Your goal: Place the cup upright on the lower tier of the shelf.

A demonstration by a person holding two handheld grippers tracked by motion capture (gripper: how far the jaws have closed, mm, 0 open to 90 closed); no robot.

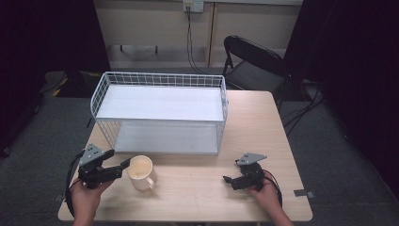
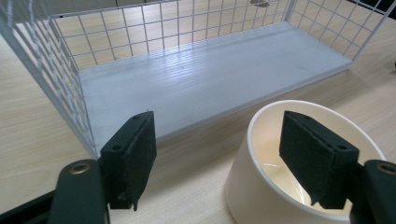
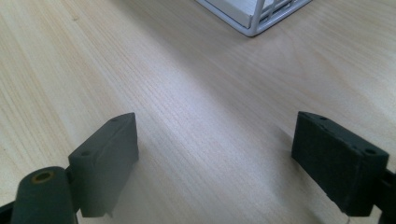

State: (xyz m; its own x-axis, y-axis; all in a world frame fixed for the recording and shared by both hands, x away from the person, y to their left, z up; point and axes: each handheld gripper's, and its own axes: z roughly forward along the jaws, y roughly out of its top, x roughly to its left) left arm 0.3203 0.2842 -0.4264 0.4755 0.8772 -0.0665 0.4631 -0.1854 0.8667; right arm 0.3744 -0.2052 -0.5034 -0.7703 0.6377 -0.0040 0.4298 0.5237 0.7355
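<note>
**Tip-over risk at the mug rim**

Left tongs [image 2: 217, 158] stand released, one jaw inside the cream mug [image 1: 140, 172], the other outside its wall. The mug sits on the counter [image 1: 263, 127], just before the white wire rack [image 1: 160, 110]. Closing off-centre on the rim could tilt or skid the mug. Right tongs [image 3: 215, 163], also released, hover over bare counter, well apart, too far to steady it.

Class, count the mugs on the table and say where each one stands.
1: a cream mug stands before the wire shelf, its rim between the left gripper's open jaws.
</note>
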